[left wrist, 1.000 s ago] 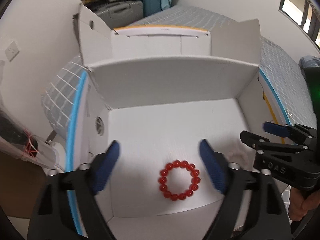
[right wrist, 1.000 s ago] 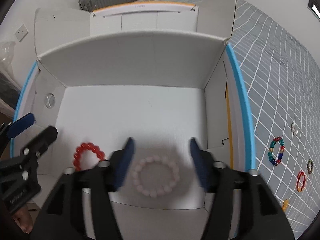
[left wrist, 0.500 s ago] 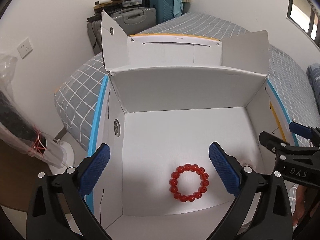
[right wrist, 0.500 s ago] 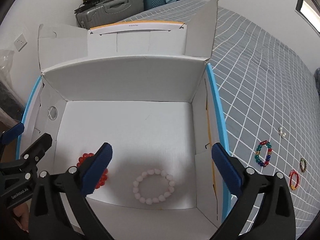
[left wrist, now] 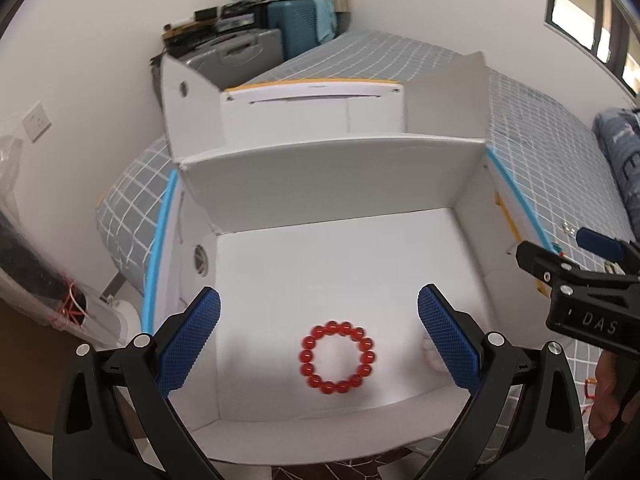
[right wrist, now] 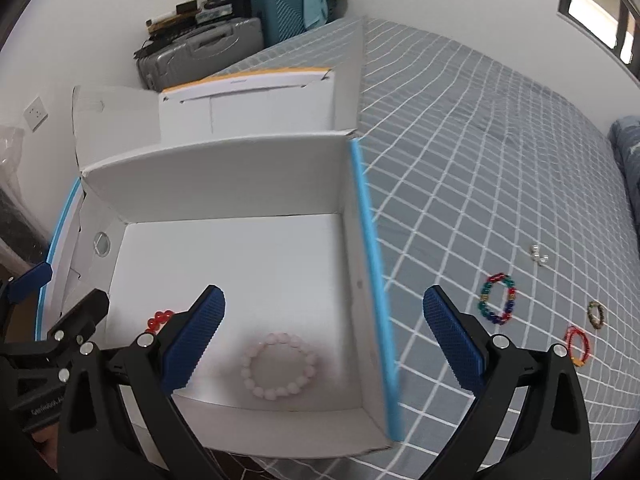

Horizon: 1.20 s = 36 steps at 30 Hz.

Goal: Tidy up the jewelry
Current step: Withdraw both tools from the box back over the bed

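An open white cardboard box (left wrist: pixel 332 184) (right wrist: pixel 224 176) stands on the bed. A red bead bracelet (left wrist: pixel 337 357) lies on its floor near the front; part of it shows in the right wrist view (right wrist: pixel 159 318). A pale pink bead bracelet (right wrist: pixel 279 365) lies beside it in the box. My left gripper (left wrist: pixel 319 342) is open and empty above the red bracelet. My right gripper (right wrist: pixel 323 344) is open and empty, straddling the box's blue-edged right wall. On the bedspread lie a multicoloured bracelet (right wrist: pixel 497 298), a red-and-yellow one (right wrist: pixel 577 346), a dark one (right wrist: pixel 595 314) and pearl earrings (right wrist: pixel 538 256).
The grey checked bedspread (right wrist: pixel 480 168) stretches to the right of the box. Suitcases (right wrist: pixel 224 40) stand against the far wall. The box's flaps (left wrist: pixel 188 104) stand up at the back. A clear plastic bag (left wrist: pixel 36 280) sits left of the bed.
Both grippers opened wide, leaving their bracelets in the box, and rose. The right gripper has shifted right toward the box's right wall and the loose jewellery.
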Motion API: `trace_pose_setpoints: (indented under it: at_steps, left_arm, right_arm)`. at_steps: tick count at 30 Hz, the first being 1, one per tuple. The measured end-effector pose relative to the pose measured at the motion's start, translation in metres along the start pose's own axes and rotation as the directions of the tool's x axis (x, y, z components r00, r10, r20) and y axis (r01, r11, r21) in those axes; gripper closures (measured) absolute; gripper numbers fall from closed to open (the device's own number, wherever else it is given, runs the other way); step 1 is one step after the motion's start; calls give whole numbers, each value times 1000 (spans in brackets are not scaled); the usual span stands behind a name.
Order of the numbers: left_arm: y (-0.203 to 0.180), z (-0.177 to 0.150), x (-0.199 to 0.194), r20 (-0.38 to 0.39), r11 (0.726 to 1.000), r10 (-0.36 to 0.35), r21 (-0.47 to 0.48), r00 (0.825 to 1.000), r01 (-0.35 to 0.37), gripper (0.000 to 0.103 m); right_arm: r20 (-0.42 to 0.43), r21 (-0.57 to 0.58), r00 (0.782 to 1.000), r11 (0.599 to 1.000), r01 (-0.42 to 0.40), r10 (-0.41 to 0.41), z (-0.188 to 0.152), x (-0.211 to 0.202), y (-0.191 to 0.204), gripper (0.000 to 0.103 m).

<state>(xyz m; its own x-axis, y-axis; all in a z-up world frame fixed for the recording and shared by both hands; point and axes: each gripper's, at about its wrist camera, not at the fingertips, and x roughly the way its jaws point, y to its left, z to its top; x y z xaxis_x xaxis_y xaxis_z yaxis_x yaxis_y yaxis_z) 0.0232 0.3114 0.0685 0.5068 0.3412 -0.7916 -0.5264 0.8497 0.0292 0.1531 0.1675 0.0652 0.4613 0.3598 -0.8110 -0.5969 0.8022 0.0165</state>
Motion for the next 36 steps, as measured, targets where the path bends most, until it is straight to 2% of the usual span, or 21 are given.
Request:
trace_pose_setpoints:
  at_steps: [9,18,28,36]
  left_arm:
    - [-51,0,-13,26,998,-68,20,997,67,6]
    - [-127,-8,-27,41,984,-137,119,990,132,6]
    - [-204,-24,-33,24,951,-221,228,975,210,6]
    - [-262,-31,-17,-25,924,-271,275,962,267,6]
  right_arm:
    - [41,70,998,996,54,-57,-17,-34,-61,8]
    - [49,153,991,981,119,-127,-46,-58,-131,8]
    - [14,239,979,951,196,-205,-80,-69,-210,7]
    - [-23,297,967,922,248,-252,-106,-72,-264,7]
